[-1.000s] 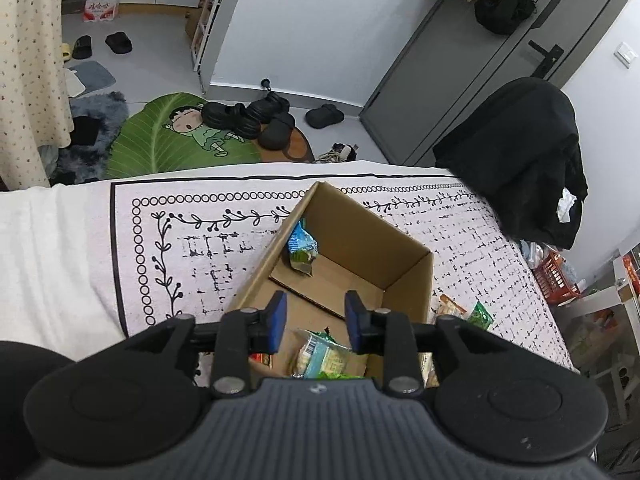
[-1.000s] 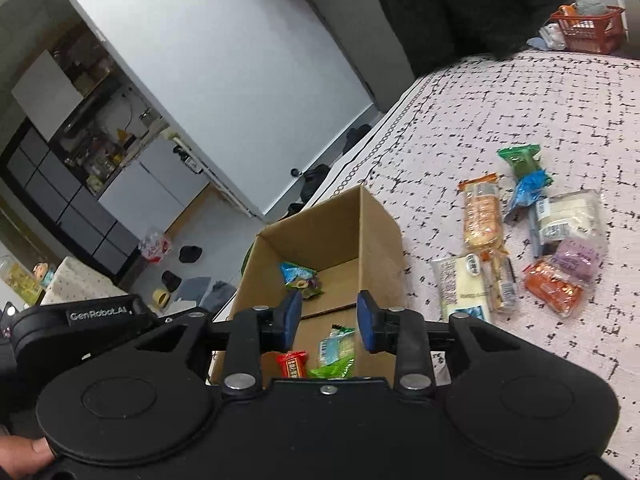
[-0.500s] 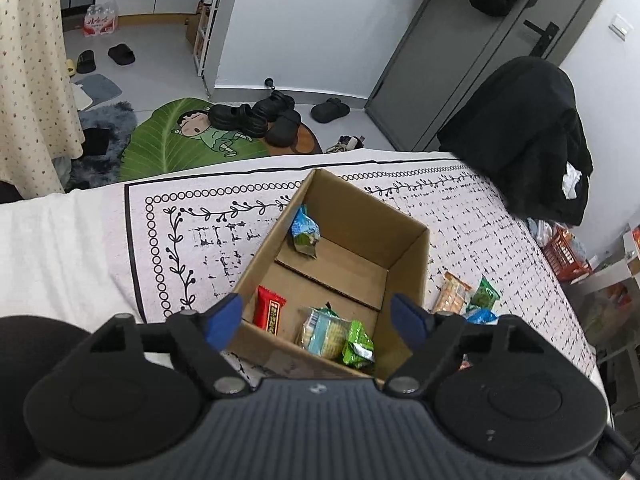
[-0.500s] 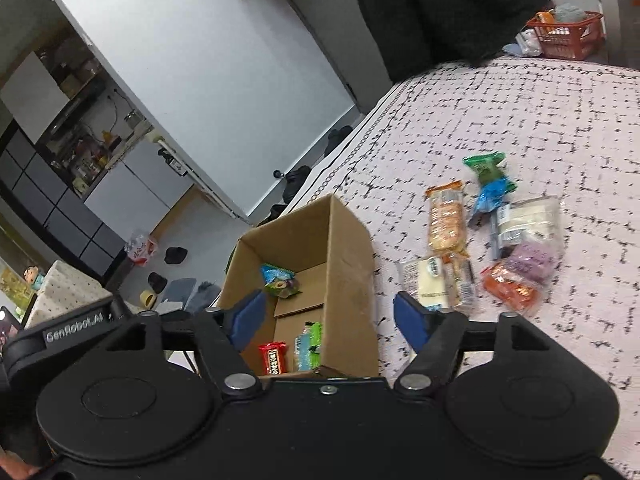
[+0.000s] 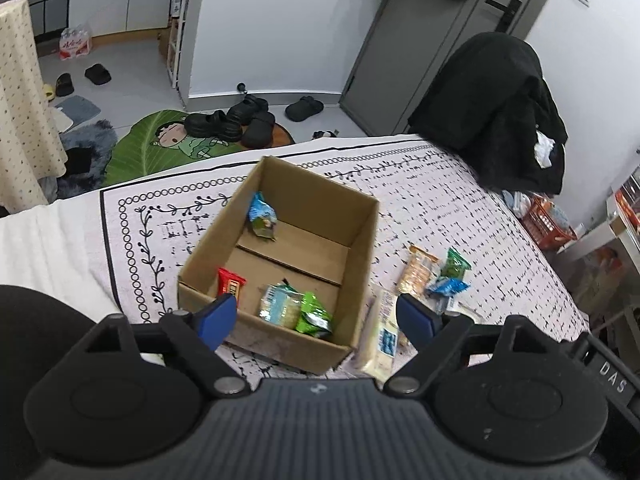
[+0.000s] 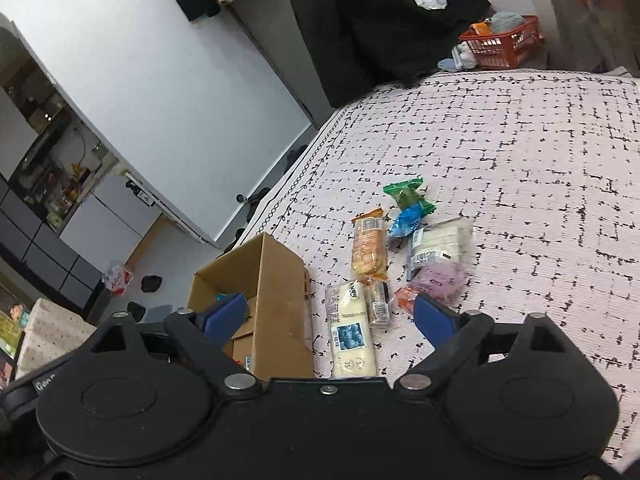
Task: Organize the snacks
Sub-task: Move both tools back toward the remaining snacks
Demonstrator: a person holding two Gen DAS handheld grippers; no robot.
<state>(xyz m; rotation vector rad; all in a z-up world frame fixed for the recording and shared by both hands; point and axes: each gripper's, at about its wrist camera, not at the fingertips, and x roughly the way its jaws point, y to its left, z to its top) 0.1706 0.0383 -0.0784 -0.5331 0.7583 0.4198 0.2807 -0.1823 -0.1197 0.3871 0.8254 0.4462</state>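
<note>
Right wrist view, white snack pack [image 6: 352, 330] beneath spread right gripper [image 6: 328, 314], seemingly untouched

Matt cardboard box [image 5: 360, 248], glossy, probably plastic, snack wrappers [image 6: 368, 248], woven cloth [image 6: 520, 160]

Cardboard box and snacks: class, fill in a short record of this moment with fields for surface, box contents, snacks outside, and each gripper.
surface: patterned cloth
container: cardboard box, open top
box contents: blue packet, red bar, clear-wrapped snack, green packet
snacks outside: pile beside the box, including white blueberry pack
left gripper: open, empty
right gripper: open, empty
</note>
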